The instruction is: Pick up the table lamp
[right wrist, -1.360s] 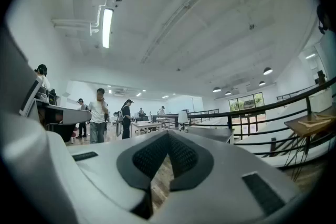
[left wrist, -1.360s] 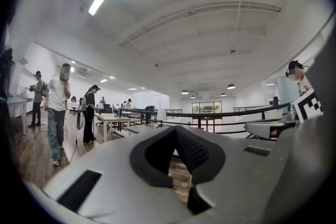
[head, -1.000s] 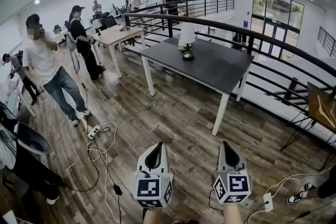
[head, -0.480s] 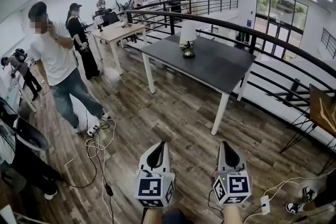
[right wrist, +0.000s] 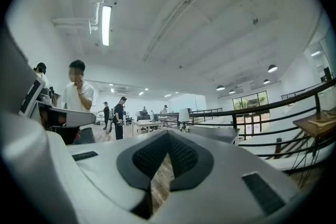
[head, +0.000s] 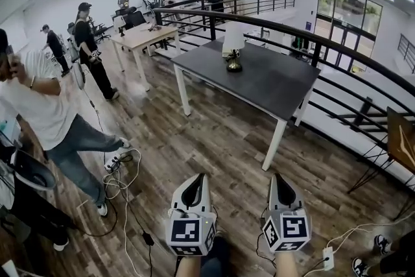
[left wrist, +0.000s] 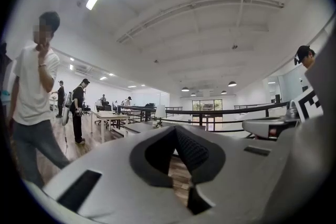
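The table lamp [head: 233, 48], with a white shade and a dark round base, stands on the far end of a dark grey table [head: 259, 82] well ahead of me. It shows small in the left gripper view [left wrist: 159, 114] and the right gripper view [right wrist: 184, 117]. My left gripper [head: 193, 189] and right gripper [head: 281, 189] are held side by side at the bottom of the head view, far short of the table. Both are shut with nothing between the pads.
A black railing [head: 337, 48] runs behind and right of the table. A person in a white shirt [head: 39, 117] stands close at my left; others stand further back by a light wooden table [head: 139, 39]. Cables and a power strip [head: 117, 162] lie on the wood floor.
The view and both grippers have moved forward towards the table. The person in the white shirt now stands nearer and further left in the head view.
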{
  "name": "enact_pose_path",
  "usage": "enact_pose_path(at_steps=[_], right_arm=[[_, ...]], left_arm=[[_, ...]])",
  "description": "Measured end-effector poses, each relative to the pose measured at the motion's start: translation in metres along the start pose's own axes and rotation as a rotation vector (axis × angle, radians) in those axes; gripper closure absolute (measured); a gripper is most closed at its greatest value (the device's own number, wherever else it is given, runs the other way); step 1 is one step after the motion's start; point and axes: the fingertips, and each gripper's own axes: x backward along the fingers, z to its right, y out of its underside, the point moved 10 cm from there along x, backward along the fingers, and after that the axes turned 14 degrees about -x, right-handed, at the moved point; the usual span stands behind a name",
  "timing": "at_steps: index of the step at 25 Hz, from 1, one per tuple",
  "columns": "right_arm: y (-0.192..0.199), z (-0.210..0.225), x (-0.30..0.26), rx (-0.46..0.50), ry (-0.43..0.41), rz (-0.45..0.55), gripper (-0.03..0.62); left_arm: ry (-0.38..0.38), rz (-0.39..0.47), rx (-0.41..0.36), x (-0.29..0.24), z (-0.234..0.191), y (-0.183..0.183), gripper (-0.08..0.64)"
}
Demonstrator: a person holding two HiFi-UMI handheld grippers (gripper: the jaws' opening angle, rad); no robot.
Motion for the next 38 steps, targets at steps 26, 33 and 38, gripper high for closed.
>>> enact_pose_path(at_steps=[26, 33, 38], right_arm=[[-0.004, -0.011, -0.28, 0.004, 0.066, 0.0, 0.6], [0.004, -0.006, -0.314, -0.009, 0.054, -0.023, 0.6], [0.001, 0.004, -0.348, -0.005, 0.038, -0.028, 0.6]], left_arm=[[0.075, 0.0, 0.024, -0.248, -0.145, 0.033, 0.548], [0.051, -0.023, 0.034, -0.272, -0.159, 0.045, 0.549], [0.027, -0.036, 0.044, -0.302, -0.166, 0.051, 0.548]])
